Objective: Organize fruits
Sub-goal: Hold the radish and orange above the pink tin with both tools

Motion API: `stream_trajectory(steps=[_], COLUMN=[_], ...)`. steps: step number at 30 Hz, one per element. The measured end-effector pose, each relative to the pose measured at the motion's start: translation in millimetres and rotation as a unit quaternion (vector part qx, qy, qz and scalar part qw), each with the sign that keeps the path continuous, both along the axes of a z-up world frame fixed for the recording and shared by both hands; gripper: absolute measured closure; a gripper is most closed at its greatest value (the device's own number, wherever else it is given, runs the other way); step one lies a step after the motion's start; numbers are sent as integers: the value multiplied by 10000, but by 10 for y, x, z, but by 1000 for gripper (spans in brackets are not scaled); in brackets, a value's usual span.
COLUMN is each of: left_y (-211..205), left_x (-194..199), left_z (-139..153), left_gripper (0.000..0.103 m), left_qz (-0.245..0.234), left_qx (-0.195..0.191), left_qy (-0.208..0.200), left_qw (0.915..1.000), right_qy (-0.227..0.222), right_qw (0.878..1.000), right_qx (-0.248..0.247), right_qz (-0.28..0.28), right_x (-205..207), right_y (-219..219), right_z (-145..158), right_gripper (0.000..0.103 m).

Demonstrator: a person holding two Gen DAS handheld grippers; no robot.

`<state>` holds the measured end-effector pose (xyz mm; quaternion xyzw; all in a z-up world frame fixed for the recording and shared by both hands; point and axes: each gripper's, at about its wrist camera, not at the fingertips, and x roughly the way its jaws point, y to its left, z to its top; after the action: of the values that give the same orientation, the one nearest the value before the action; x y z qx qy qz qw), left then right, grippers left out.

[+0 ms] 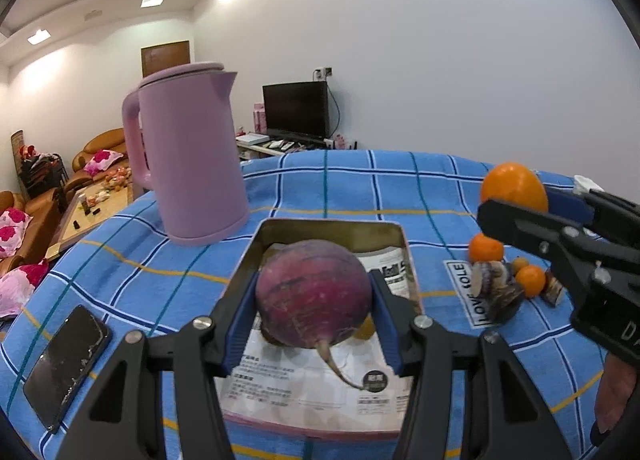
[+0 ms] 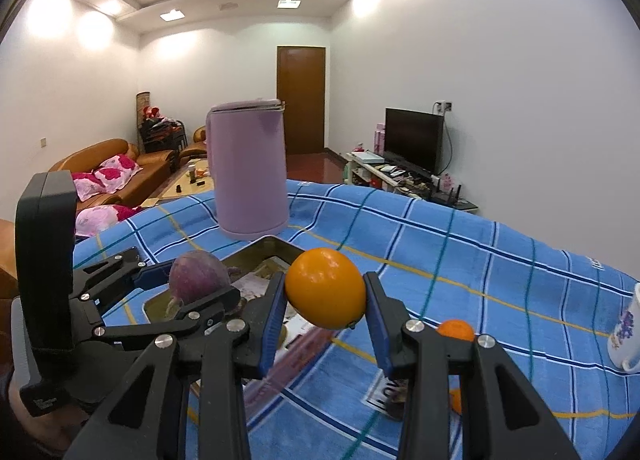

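My left gripper (image 1: 314, 292) is shut on a round purple radish (image 1: 314, 292) with a thin root, held over a metal tin tray (image 1: 256, 248) lined with printed paper. My right gripper (image 2: 326, 296) is shut on a large orange (image 2: 326, 294) and holds it above the blue checked cloth, right of the tray (image 2: 276, 244). The orange (image 1: 514, 188) and right gripper also show at the right of the left wrist view. The radish (image 2: 198, 278) and left gripper (image 2: 192, 284) show at the left of the right wrist view. Small tangerines (image 1: 486, 248) lie on the cloth.
A pink kettle (image 1: 188, 156) stands behind the tray. A black phone (image 1: 66, 368) lies at the cloth's left. Brown-purple lumps (image 1: 496, 288) lie beside the tangerines. A white mug (image 2: 626, 332) stands at the far right. The table edge drops off behind the kettle.
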<state>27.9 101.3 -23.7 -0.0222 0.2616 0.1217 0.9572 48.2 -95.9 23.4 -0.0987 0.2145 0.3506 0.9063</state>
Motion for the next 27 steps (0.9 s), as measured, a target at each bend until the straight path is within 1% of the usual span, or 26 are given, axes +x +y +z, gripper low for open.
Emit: stream_trajectory(steps=[4,11,27], left_y=[71,184,375], left_x=[17,31,51], left_z=[-20,-44,-118], left_gripper=[48,48,48], left_qz=[43,132,258], left_qx=[6,-2,37], left_qy=[64,136,337], left_qw=[10000,9998,9991], right_qy=[139,249,447], right_qw=[9998,9994,9983], right_qx=[20,-51,-242], right_qz=[104,215,273], right_x=[45,55,92], right_y=[140,326,515], right_z=[-53,-143,-320], right_gripper=[63,63,63])
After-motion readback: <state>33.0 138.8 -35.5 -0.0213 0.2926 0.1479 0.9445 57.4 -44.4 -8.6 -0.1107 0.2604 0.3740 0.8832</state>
